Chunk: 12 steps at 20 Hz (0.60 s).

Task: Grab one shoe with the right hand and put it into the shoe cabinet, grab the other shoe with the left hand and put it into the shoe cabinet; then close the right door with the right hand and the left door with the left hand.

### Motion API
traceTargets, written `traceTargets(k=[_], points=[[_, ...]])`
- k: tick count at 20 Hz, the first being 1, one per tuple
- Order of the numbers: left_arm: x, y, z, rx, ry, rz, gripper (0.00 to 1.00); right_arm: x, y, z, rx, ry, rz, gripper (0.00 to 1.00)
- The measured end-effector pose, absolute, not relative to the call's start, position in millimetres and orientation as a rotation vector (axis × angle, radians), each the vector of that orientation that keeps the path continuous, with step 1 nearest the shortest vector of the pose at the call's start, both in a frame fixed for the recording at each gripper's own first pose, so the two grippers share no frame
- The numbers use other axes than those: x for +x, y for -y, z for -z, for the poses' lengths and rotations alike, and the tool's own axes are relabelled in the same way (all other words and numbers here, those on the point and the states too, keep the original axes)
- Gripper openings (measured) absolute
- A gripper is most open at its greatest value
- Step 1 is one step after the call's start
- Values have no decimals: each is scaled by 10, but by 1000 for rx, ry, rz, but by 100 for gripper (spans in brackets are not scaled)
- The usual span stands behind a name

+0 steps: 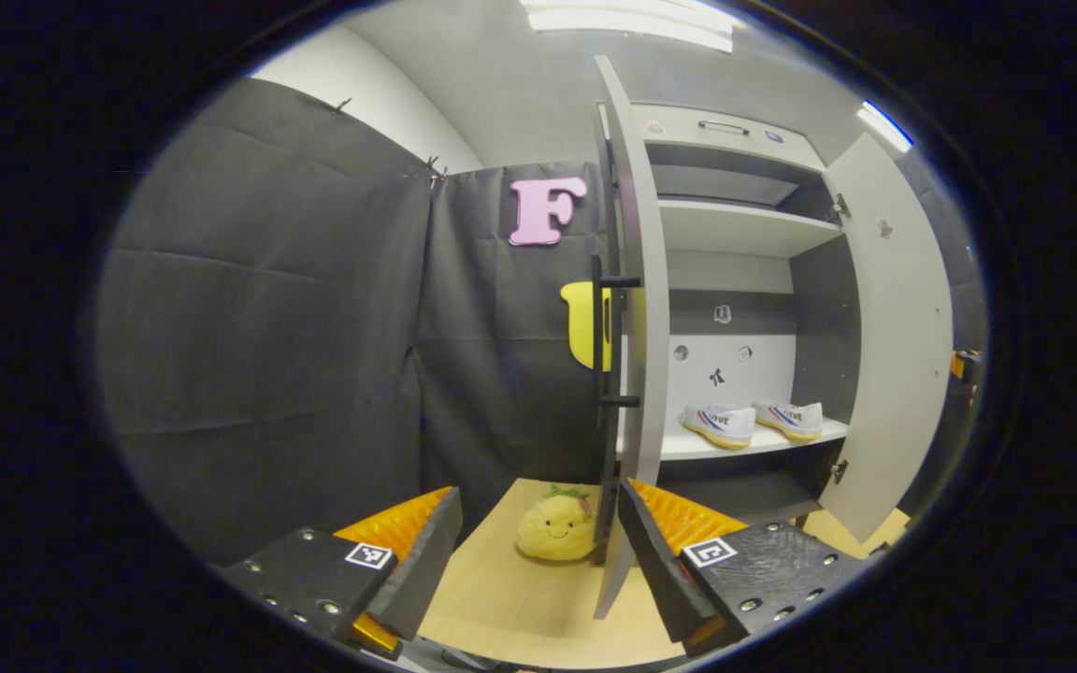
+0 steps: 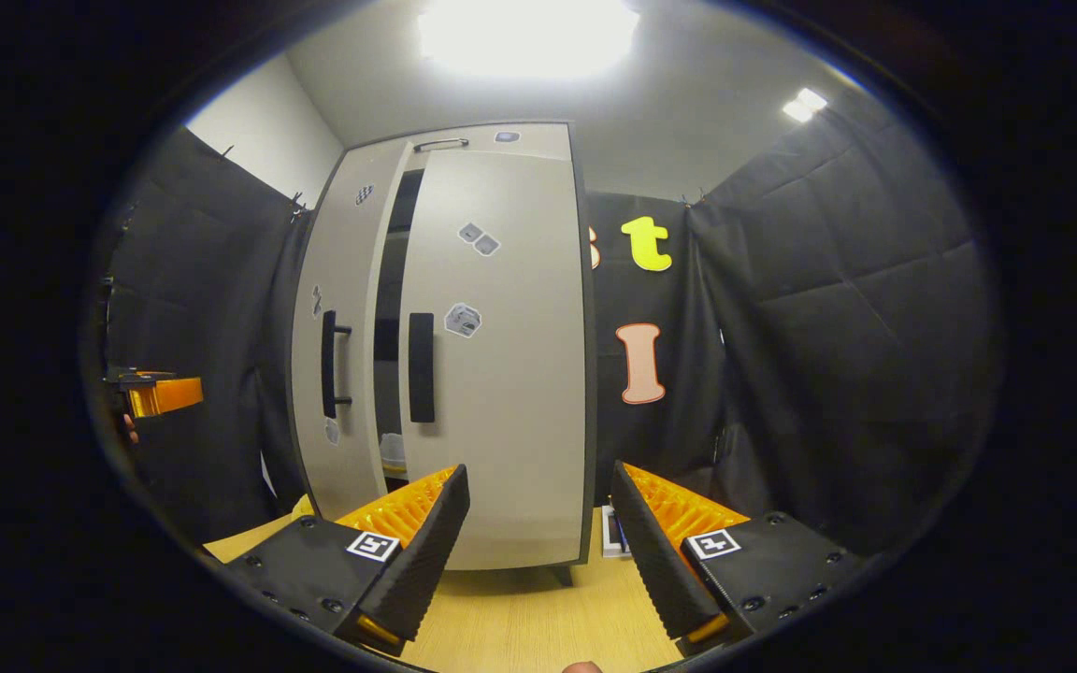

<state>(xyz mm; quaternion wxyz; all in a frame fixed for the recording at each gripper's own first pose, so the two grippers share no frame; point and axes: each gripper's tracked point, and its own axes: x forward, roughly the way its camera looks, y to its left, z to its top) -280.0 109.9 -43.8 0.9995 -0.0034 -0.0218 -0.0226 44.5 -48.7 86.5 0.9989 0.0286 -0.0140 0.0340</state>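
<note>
Both shoes are shelved; fingers spread on each gripper, so the left door could get clipped edge-on.

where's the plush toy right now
In the left gripper view the yellow plush toy sits on the wooden floor, just left of the left door bottom edge.
</note>
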Motion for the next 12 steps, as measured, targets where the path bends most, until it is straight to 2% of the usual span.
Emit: traceTargets(k=[12], points=[[-3650,-1340,958,1,20,-1,96,3,417,-738,9,73,-106,96]])
